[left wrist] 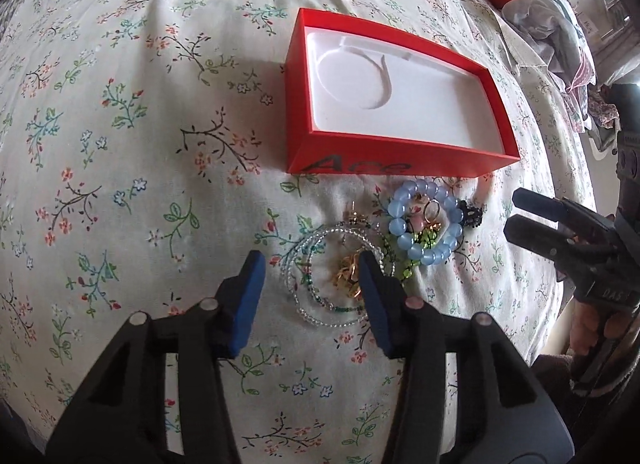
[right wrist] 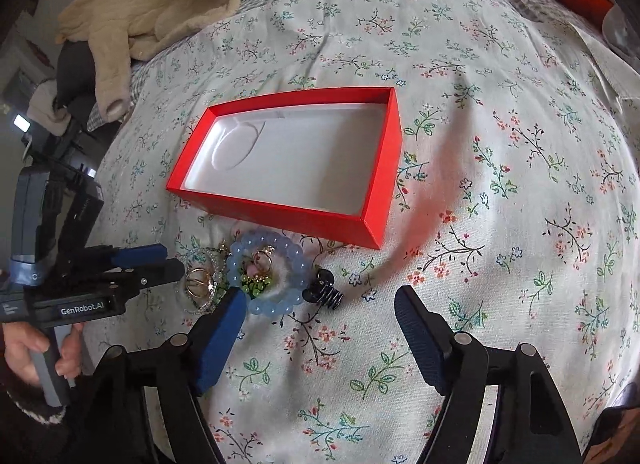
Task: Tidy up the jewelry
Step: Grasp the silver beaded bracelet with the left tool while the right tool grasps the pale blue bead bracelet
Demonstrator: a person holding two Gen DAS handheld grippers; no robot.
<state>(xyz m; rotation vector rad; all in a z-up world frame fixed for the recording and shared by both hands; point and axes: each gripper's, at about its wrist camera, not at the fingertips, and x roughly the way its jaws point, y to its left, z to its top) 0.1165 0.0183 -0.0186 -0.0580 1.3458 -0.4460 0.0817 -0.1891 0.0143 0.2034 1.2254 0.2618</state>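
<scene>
The jewelry lies in a small heap on the flowered bed [left wrist: 120, 143], just in front of the near wall of the red box [left wrist: 400, 159], whose white liner holds nothing yet. The blue bracelet [left wrist: 400, 207] of round glossy beads sits on top; the beads look hard and slick, so a pinch across one side of the ring, taking a bead or two between the pads, seems the surest hold. Inside its loop are gold rings [right wrist: 262, 260] and green bits: light, small, and likely to spill or snag if the bracelet is lifted fast. Beside it lies a clear bead strand [left wrist: 320, 304] in loose coils; it is limp and will dangle, best taken where the coils bunch. A gold charm [left wrist: 346, 274] rests within the coils. A black coil clip [right wrist: 326, 294] lies apart to the side, springy and easy to pinch.

The left claw [left wrist: 312, 284] hangs wide open right over the clear strand, empty. The right claw [right wrist: 320, 316] is also spread open and empty, near the bracelet and clip.

The box's near wall reads "Ace" in dark letters. The left tool's body reads "GenRobot.AI"; the right one shows "DAS" and no more.
</scene>
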